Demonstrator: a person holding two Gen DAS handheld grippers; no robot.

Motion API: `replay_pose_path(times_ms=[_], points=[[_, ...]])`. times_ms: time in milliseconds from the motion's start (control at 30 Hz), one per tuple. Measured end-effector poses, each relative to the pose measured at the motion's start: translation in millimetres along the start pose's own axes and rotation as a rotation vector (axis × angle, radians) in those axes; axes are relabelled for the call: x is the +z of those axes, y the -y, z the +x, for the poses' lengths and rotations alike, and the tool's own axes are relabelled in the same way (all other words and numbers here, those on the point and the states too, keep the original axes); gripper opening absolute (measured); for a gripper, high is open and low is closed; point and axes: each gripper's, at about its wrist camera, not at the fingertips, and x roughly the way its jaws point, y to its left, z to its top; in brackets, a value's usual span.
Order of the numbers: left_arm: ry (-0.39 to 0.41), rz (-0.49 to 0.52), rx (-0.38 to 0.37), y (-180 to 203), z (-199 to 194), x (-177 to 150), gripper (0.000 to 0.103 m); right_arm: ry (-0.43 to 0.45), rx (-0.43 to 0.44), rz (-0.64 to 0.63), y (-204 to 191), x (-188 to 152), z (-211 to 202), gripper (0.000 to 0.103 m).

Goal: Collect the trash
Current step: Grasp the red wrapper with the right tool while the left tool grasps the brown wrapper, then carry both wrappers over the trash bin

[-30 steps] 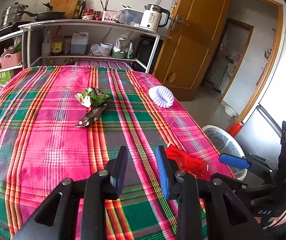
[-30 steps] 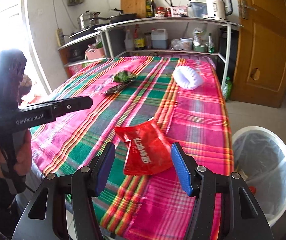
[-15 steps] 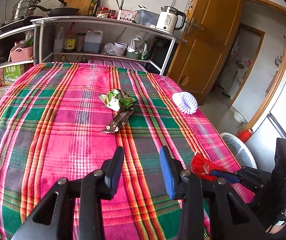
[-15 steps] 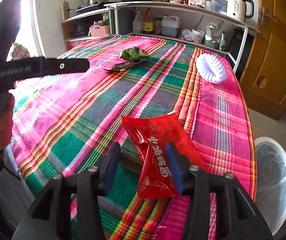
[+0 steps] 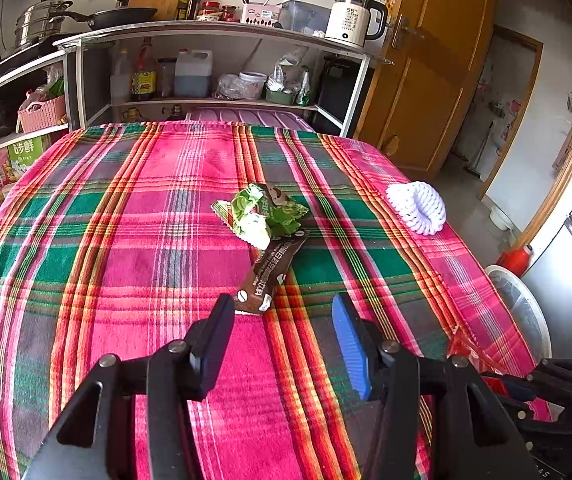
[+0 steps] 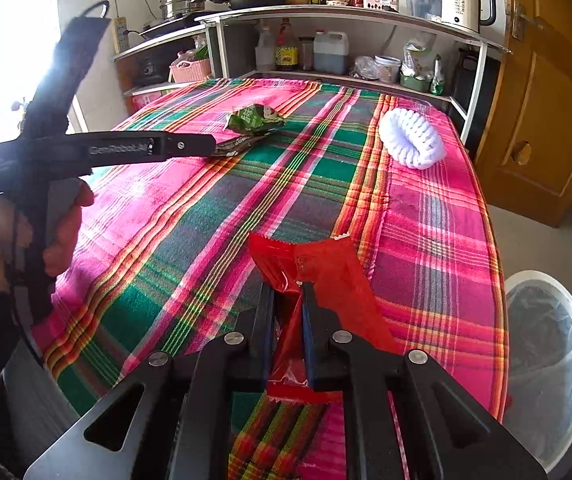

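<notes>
So the plaid tablecloth (image 5: 126,240) covers the whole table, and the shelving unit (image 5: 214,40) stands right behind its far edge. Mid-table there's a crumpled wrapper (image 5: 262,212) with a long bar wrapper (image 5: 270,276) touching its near side and running toward the left gripper (image 5: 282,336), which hangs just short of it. The foam fruit net (image 5: 415,206) lies off to the right, well apart from those two, near the table's right edge. The right gripper (image 6: 287,316) sits at the near right corner with a snack packet (image 6: 325,276) pinched between its fingers. The trash bin (image 6: 549,352) is on the floor just right of that corner, door (image 6: 545,100) behind it
</notes>
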Motion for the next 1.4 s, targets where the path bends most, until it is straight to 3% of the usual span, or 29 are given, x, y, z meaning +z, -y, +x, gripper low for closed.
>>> replay_pose_path(times_ms=[333, 433, 567, 733, 1400], points=[[-0.091, -0.045, -0.004, -10, 30, 12, 0.052, 0.030, 0.005, 0.045, 13, 7, -4, 0.012], [-0.098, -0.023, 0.019, -6, 32, 12, 0.045, 0.030, 0.001, 0.051, 16, 7, -5, 0.012], [-0.108, 0.005, 0.037, 0, 33, 10, 0.026, 0.035, -0.001, 0.057, 18, 7, -7, 0.012], [-0.111, 0.043, 0.036, 10, 29, 6, 0.026, 0.051, -0.006, 0.067, 22, 6, -15, 0.012], [0.003, 0.053, -0.154, 63, -45, -27, 0.026, 0.123, -0.073, 0.135, 40, -10, -66, 0.012]])
